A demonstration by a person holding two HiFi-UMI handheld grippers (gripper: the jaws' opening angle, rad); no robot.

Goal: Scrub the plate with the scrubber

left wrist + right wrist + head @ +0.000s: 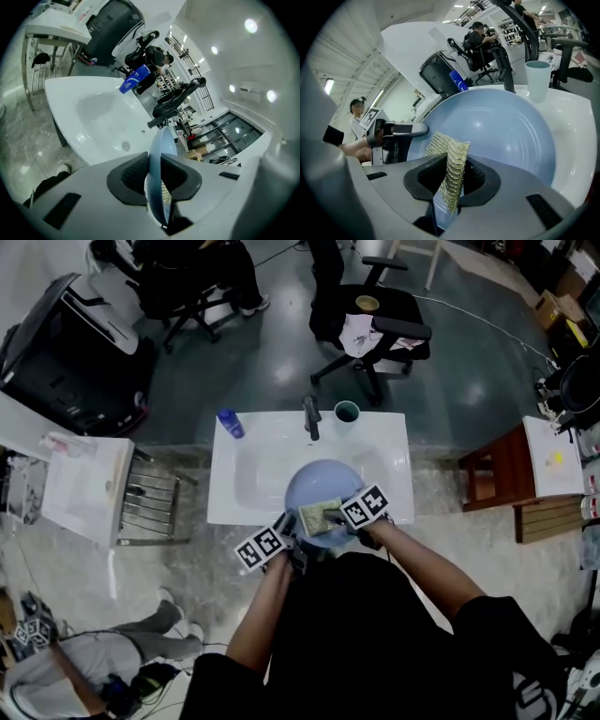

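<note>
Head view: plate (313,487) rim behind scrubber (320,517), left gripper (293,547), right gripper (343,522)

plate (501,136) mid-frame looks smooth n glossy, glazed-ish. scrubber (452,173) = rough shiny gold mesh. sink (248,474) glossy white. pads (133,176) at bottom: matt black, ribbed.

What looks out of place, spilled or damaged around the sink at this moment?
Nothing stands out. The left gripper clamps the blue plate by its rim over the white sink, the right gripper holds the scrubber against it, and no spill or damage shows.
</note>
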